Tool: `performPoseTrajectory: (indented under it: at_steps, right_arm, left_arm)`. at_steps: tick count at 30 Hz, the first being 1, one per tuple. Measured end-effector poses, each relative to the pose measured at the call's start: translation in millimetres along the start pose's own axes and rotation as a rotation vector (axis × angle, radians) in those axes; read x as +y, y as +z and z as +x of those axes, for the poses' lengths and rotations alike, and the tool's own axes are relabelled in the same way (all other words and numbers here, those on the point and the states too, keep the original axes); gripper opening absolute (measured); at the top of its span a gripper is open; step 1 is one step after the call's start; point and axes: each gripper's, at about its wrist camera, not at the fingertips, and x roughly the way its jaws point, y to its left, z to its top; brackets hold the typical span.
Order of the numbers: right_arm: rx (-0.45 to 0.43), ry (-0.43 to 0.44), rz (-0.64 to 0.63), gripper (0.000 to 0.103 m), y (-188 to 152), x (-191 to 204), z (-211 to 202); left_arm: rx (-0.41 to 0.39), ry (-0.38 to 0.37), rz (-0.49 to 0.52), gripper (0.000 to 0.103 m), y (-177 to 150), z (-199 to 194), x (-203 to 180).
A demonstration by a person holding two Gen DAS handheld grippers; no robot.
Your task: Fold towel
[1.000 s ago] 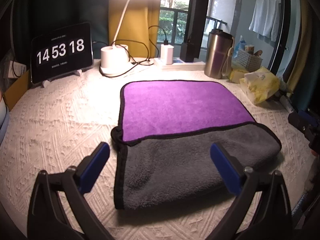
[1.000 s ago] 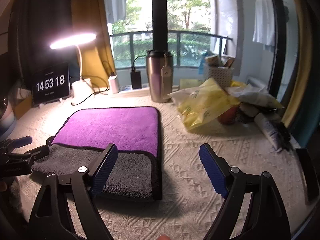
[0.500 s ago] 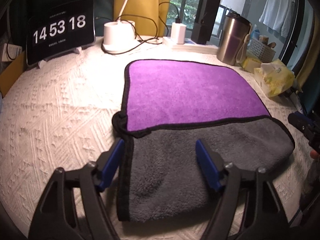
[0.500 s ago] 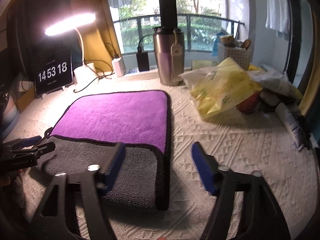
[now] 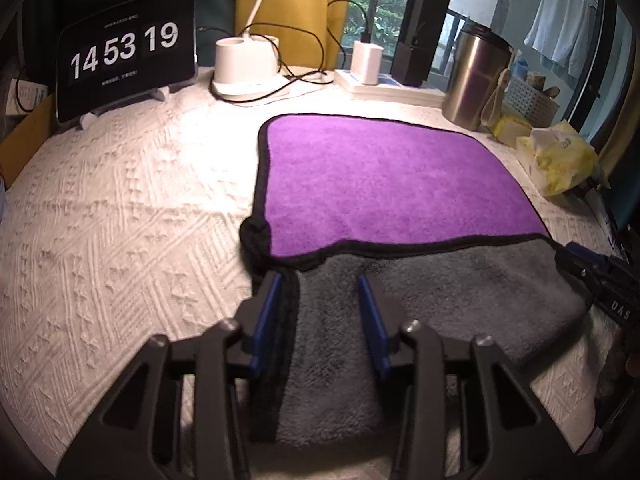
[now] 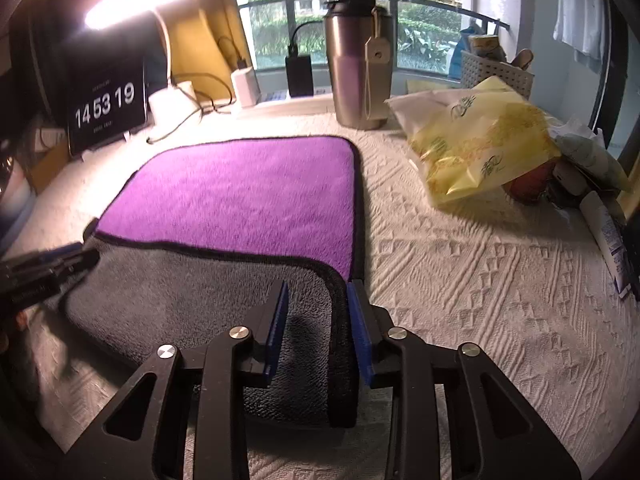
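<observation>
A purple towel with a grey underside and black trim [image 5: 392, 184] lies on the white textured tablecloth, its near part folded over so the grey side [image 5: 440, 292] faces up. My left gripper [image 5: 320, 304] straddles the left black edge of the grey flap, partly closed around it. In the right wrist view the towel [image 6: 248, 196] shows again, and my right gripper [image 6: 316, 320] straddles the flap's right black edge, also partly closed. Each gripper shows at the other view's edge: the right one [image 5: 600, 276] and the left one [image 6: 44, 268].
A clock display [image 5: 124, 52], a lamp base [image 5: 244, 68] with cables, a charger [image 5: 368, 64] and a steel tumbler [image 5: 476, 80] stand along the back. A yellow bag [image 6: 480, 140] and clutter lie at the right. The cloth-covered table [image 5: 120, 220] extends left.
Both grippers have moved down and forward onto the grey flap's side edges, and their jaws have narrowed from wide open to a small gap around the towel edge.
</observation>
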Motion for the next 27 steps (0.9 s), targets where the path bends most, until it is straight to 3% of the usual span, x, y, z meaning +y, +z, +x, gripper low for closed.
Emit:
performPoseTrajectory:
  at_steps: [3, 5, 7, 14, 27]
  right_arm:
    - [0.02, -0.008, -0.005, 0.029, -1.5, 0.7, 3.9]
    - [0.021, -0.022, -0.004, 0.014, -1.9, 0.0, 4.4]
    - [0.014, -0.032, -0.005, 0.008, -3.1, -1.1, 2.6]
    - [0.013, -0.04, -0.044, 0.005, -3.0, 5.1, 1.3]
    - [-0.106, -0.049, -0.044, 0.004, 3.4, 8.2, -32.6]
  left_arm:
    - [0.0, 0.0, 0.008, 0.033, -0.3, -0.6, -0.3]
    - [-0.006, 0.003, 0.013, 0.028, -0.7, -2.2, -1.9]
    - [-0.012, -0.002, 0.032, 0.02, -1.5, -4.4, -5.0]
    - [-0.028, -0.008, 0.046, 0.015, -2.4, -11.8, -7.9]
    - [-0.092, -0.039, 0.052, 0.013, 3.6, -33.9, -10.0]
